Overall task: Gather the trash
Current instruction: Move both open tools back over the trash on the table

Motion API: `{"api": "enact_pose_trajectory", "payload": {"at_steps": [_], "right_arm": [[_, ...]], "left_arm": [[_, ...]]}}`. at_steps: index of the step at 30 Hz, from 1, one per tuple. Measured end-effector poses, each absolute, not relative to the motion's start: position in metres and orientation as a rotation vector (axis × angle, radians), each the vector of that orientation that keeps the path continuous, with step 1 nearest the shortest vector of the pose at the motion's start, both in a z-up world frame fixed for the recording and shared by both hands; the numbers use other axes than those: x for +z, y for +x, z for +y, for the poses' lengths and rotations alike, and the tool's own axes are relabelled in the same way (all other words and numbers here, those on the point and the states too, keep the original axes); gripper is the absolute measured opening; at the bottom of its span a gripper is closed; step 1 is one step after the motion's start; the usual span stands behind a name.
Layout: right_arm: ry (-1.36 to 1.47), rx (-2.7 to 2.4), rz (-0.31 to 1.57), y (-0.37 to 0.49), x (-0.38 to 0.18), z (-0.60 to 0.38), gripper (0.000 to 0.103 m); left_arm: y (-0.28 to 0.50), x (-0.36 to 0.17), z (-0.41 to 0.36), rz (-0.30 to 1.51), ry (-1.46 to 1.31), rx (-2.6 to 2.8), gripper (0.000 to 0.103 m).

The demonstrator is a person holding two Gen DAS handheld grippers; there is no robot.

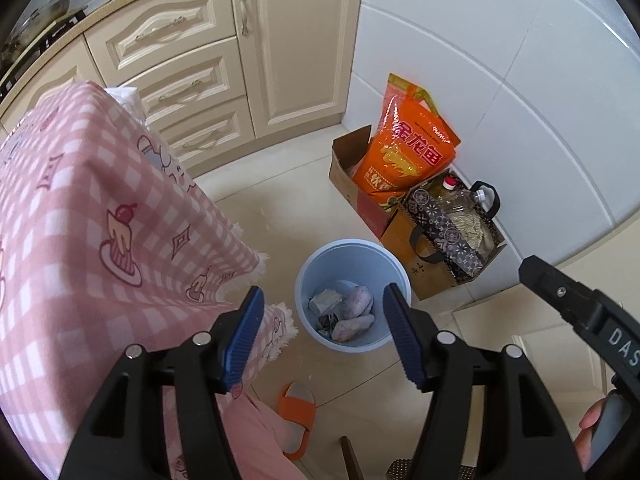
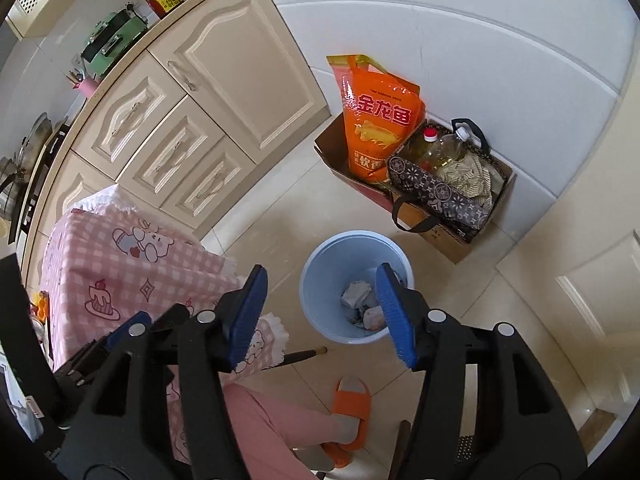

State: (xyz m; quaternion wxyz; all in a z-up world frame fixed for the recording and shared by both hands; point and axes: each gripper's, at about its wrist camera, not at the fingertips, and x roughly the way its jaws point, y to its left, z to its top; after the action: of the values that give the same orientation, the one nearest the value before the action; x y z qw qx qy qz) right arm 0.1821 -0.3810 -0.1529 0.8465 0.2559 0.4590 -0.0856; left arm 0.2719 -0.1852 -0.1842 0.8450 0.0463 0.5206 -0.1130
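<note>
A light blue trash bin (image 1: pixel 308 280) stands on the tiled floor and also shows in the right wrist view (image 2: pixel 320 280). Inside it lie crumpled grey paper (image 1: pixel 326 300) and pinkish scraps (image 1: pixel 358 300). My left gripper (image 1: pixel 324 332) is open and empty, held high above the bin. My right gripper (image 2: pixel 320 312) is open and empty too, above the bin; its black body shows at the right edge of the left wrist view (image 1: pixel 580 312).
A table with a pink checked cloth (image 1: pixel 80 220) stands left of the bin. Cream cabinets (image 1: pixel 240 60) are behind. A cardboard box with an orange rice bag (image 1: pixel 408 152) and a bag with oil bottles (image 1: pixel 452 224) stand against the white wall. The person's orange slipper (image 2: pixel 352 400) is below.
</note>
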Motion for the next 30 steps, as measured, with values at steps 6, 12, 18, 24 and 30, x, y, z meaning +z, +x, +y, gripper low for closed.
{"api": "enact_pose_trajectory", "payload": {"at_steps": [6, 12, 18, 24, 30], "right_arm": [[0.533, -0.186, 0.941, 0.161, -0.140, -0.376, 0.059], [0.526, -0.183, 0.877, 0.138, -0.115, -0.362, 0.066], [0.498, -0.155, 0.817, 0.128, -0.087, -0.336, 0.070], [0.466, -0.114, 0.743, 0.122, -0.055, -0.306, 0.073], [0.422, -0.060, 0.712, 0.129, -0.034, -0.277, 0.075]], "left_arm": [[0.254, -0.166, -0.181, 1.067, 0.089, -0.277, 0.061], [0.231, -0.137, -0.165, 1.011, 0.065, -0.303, 0.069], [0.210, -0.110, -0.138, 0.951, 0.041, -0.308, 0.070], [0.189, -0.072, -0.099, 0.859, -0.013, -0.302, 0.073], [0.182, -0.041, -0.062, 0.777, -0.043, -0.250, 0.076]]}}
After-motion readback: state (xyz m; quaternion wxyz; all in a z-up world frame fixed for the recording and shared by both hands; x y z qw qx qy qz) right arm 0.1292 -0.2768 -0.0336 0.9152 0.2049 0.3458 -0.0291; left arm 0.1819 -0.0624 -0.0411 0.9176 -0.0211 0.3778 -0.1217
